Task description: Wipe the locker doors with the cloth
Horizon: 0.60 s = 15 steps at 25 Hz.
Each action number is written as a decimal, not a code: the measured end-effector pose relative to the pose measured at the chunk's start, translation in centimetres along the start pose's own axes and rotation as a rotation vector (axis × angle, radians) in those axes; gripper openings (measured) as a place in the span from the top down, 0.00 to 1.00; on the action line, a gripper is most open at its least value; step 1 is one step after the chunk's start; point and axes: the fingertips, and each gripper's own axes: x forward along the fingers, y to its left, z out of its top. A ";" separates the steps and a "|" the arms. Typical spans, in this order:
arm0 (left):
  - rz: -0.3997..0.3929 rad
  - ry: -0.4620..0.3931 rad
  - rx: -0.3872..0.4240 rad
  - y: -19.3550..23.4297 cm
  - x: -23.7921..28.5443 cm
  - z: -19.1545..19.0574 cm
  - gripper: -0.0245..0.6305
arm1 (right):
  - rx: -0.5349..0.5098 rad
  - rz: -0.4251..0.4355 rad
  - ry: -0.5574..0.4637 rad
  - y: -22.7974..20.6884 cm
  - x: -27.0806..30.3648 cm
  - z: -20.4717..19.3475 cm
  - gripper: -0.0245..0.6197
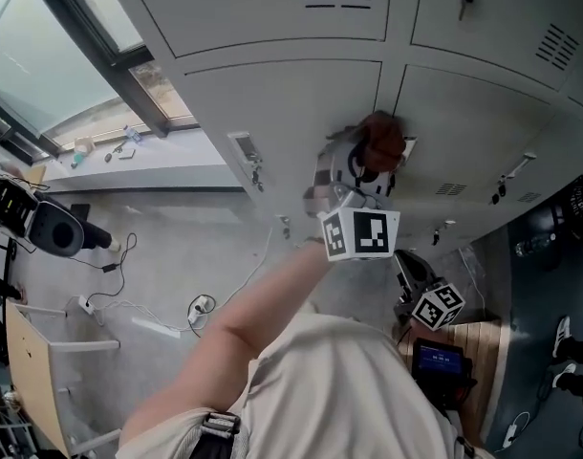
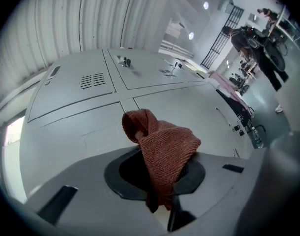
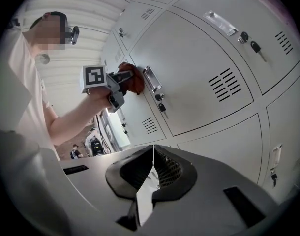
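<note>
Head view: grey locker doors [image 1: 272, 103] beside a window [image 1: 43, 65], cable-strewn floor [image 1: 177, 247] below

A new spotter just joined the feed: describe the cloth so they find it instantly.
Look at the wall of pale grey locker doors, then the left gripper held up to one of them. The cloth is the bunched, ribbed rust-red fabric pinched in its jaws, the only soft, coloured thing against the plain metal.

The left arm [image 1: 236, 331] is stretched out, and the left gripper [image 1: 366, 175] pinches a cloth [image 1: 382, 140]. The right gripper [image 1: 413, 268] hangs low, jaws closed on nothing.
</note>
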 end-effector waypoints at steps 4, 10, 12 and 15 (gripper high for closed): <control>0.085 0.033 0.006 4.2 -2.0 -2.1 0.85 | -0.008 0.017 0.004 0.3 0.7 0.2 0.93; 0.270 0.109 0.036 12.9 -6.3 -5.9 0.85 | -0.012 0.048 0.033 0.9 1.9 -0.3 0.93; 0.338 0.149 0.027 16.2 -7.9 -7.5 0.85 | -0.019 0.063 0.043 1.2 2.4 -0.3 0.93; 0.425 0.212 -0.007 20.6 -10.3 -9.9 0.85 | -0.029 0.083 0.051 1.5 3.4 -0.1 0.93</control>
